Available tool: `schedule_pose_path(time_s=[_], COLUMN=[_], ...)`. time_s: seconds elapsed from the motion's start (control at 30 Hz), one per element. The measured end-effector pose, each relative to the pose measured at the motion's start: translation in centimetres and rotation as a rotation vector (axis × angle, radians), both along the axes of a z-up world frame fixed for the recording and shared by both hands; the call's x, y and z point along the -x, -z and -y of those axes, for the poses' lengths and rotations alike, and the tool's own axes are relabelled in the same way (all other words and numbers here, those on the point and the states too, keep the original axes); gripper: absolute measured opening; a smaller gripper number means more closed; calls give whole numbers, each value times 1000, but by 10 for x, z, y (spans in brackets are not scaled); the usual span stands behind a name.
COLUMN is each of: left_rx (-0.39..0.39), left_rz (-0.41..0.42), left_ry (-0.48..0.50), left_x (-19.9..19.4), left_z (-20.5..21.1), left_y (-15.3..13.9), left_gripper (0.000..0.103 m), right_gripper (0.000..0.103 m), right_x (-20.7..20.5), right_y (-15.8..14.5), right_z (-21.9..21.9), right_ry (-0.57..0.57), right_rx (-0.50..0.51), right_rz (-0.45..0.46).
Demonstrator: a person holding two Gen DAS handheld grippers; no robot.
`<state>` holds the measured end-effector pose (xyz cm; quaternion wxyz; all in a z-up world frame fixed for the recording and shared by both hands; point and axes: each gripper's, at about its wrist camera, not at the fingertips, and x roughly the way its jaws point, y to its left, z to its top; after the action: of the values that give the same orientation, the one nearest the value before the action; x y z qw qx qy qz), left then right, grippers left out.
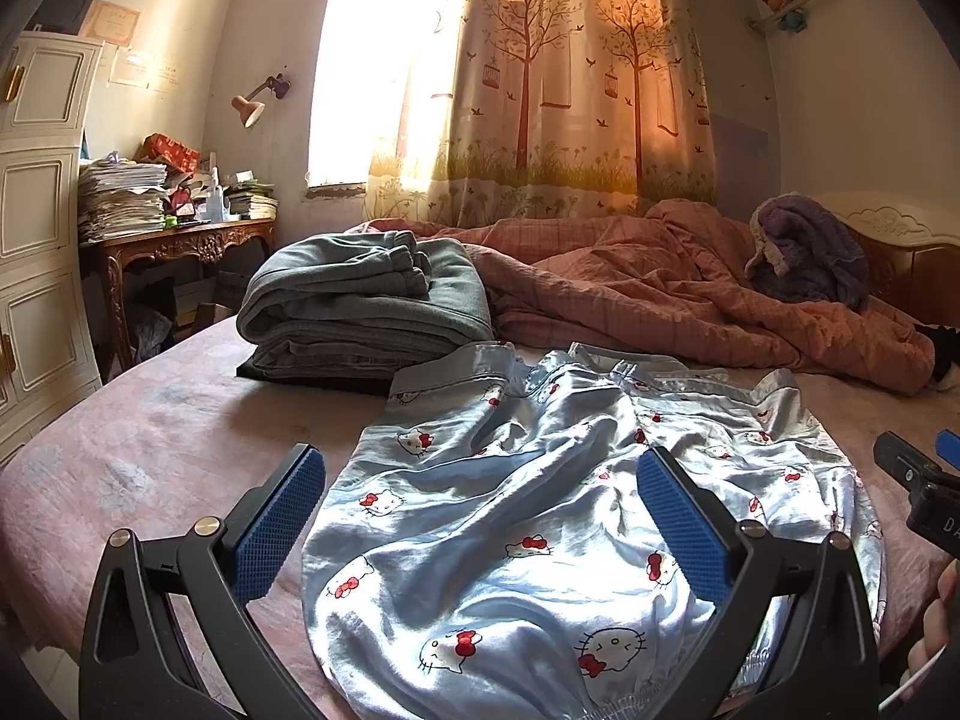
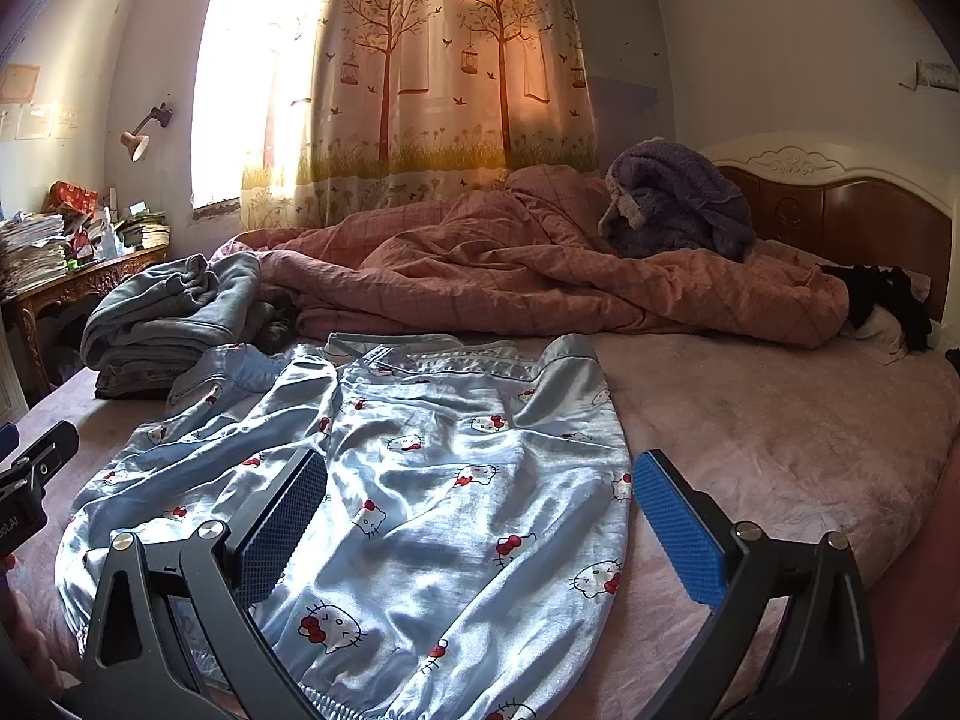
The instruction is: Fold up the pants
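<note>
Light blue satin pants (image 1: 528,510) with a cartoon cat print lie spread and wrinkled on the pink bed sheet (image 1: 168,438), waistband far, elastic cuffs near me. My left gripper (image 1: 480,474) hovers open over the left leg, nothing between its blue pads (image 1: 282,516). The same pants (image 2: 420,480) fill the right wrist view, where my right gripper (image 2: 480,480) stands open above the right leg near its outer edge. Part of the right gripper (image 1: 918,480) shows at the left view's right edge, and part of the left gripper (image 2: 30,480) at the right view's left edge.
A folded grey garment stack (image 1: 366,306) sits just beyond the pants on the left. A rumpled pink quilt (image 1: 690,300) and a purple blanket (image 2: 678,204) lie behind. Bare sheet (image 2: 780,420) stretches to the right. A cluttered wooden desk (image 1: 180,240) and a white cabinet (image 1: 36,240) stand left.
</note>
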<state>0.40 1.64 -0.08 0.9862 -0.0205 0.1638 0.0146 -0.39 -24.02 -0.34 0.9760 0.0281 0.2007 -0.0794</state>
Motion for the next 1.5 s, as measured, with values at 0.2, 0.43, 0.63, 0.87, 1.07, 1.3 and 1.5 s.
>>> schedule_pose_path(time_s=[0.2, 0.43, 0.63, 0.87, 1.07, 1.3, 1.5], left_rx=[-20, -18, -29, -32, -20, 5, -22], left_rz=[4, 7, 7, 31, 42, 85, 86], left_ry=[4, 9, 14, 3, 5, -12, -47], left_x=[1, 2, 2, 6, 9, 19, 28], left_z=[4, 4, 7, 8, 4, -2, 2], left_y=[0, -1, -1, -1, -2, -6, -7], left_gripper=[103, 103, 103, 103, 103, 103, 103], right_gripper=[103, 103, 103, 103, 103, 103, 103], right_x=[0, -1, -2, -2, -2, -3, -3], right_y=[-1, 1, 1, 1, 1, 1, 1], right_z=[1, -1, 1, -1, -2, -2, -6], right_ry=[1, 5, 0, 1, 1, 0, -1], right_rx=[8, 9, 10, 17, 14, 17, 16], right_rz=[3, -5, -10, -9, -10, -10, -10])
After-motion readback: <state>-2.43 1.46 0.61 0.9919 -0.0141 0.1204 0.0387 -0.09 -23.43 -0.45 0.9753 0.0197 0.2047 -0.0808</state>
